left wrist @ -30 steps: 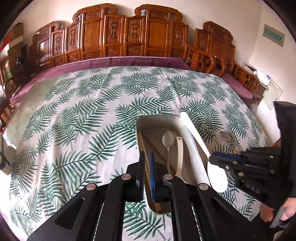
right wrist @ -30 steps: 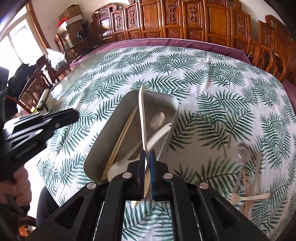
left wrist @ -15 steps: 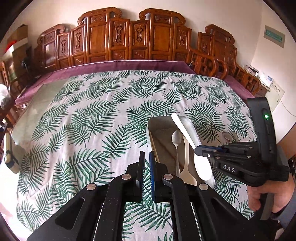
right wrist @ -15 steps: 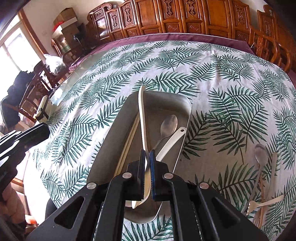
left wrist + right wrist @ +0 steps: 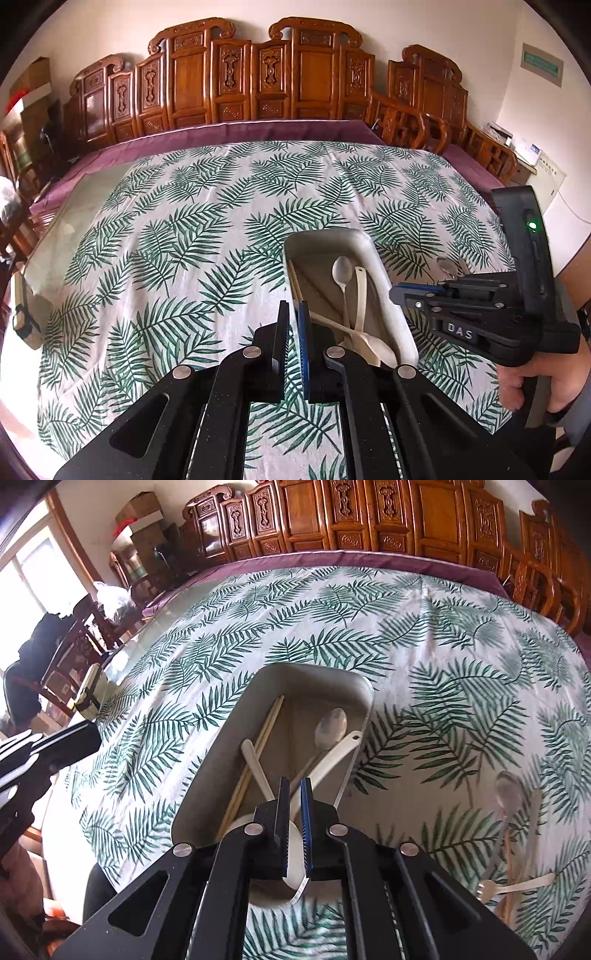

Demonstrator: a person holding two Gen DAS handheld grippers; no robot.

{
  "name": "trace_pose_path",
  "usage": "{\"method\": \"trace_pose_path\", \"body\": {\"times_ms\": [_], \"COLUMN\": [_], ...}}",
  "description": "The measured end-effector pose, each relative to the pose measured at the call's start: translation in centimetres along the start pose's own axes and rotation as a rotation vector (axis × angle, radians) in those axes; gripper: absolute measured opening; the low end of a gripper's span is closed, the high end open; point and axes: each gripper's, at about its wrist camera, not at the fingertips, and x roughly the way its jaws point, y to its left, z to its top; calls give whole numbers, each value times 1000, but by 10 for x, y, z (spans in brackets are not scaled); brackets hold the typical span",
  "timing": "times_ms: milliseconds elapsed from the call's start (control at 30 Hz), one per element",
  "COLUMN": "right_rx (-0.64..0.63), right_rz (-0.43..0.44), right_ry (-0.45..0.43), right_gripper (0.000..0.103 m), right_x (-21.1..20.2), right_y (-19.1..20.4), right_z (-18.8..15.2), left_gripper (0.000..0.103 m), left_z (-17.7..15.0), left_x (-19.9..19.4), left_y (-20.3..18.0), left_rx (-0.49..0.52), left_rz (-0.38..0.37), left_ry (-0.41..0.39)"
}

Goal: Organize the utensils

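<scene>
The right gripper (image 5: 293,790) hangs just above the near end of the grey tray (image 5: 225,738), its jaws drawn almost together with only a thin slit between them and nothing pinched there; the long white spatula (image 5: 258,766) lies free in the tray directly ahead of and below the fingertips, its handle slanting away to the left across the pair of chopsticks (image 5: 258,746). It crosses them, I judge, because it was let fall rather than laid parallel. Just ahead and to the right in the tray rest a metal spoon (image 5: 330,725) and a white ceramic spoon (image 5: 332,758), propped against the far wall. Well off to this gripper's right, loose on the leaf-print cloth (image 5: 443,657), wait another metal spoon (image 5: 509,794) and a pale fork (image 5: 517,884) (plainly the ones still to be gathered). The left gripper (image 5: 293,328) is closed and empty, held beside the tray's left edge (image 5: 290,258), probably parked clear so the right hand can work.
</scene>
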Motion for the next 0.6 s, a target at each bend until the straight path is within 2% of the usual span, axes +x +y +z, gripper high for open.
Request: {"method": "trace_pose_path", "body": {"times_ms": [267,400,600], "right_rx": [-41,-13,14], "right_rz": [-38,-54,-139], "right_ry": [-40,-49,-56], "right_gripper": [8,8,8], "right_x": [-36,-56,-81], "right_y": [-10,-29,-64], "right_z": [-23,-43,-73], "left_gripper": [3,3,6], "left_z": [2,2,-1], "left_x": [-1,-1,3], "left_y": [-16,-27,-48], "left_rx": [29,47,74], "left_rz": [-13,-23,-45], "left_ry": [1,2,13]}}
